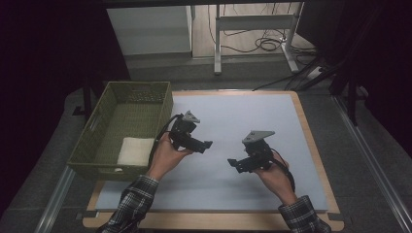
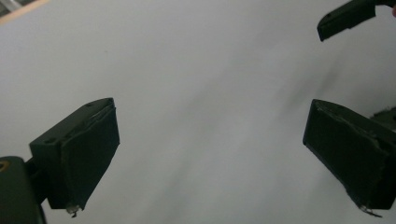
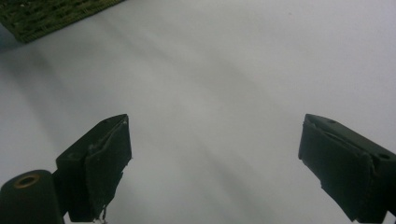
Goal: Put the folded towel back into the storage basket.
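Observation:
Two black grippers hover over a pale blue-grey mat (image 1: 243, 116). My left gripper (image 1: 206, 145) is held just right of a green woven basket (image 1: 97, 133), its tips pointing right. In the left gripper view its jaws stand wide apart with only mat between them, so my left gripper (image 2: 210, 154) is open. My right gripper (image 1: 233, 162) points left toward the other one. It is open too, and my right gripper (image 3: 215, 163) has nothing between its jaws. A folded white cloth (image 1: 136, 150) lies in the basket's near corner.
The basket's corner (image 3: 51, 14) shows at the top left of the right gripper view. A tip of the right gripper (image 2: 345, 18) appears at the top right of the left gripper view. The wooden table edge (image 1: 311, 141) frames the mat. Desk legs and cables (image 1: 262, 41) lie beyond.

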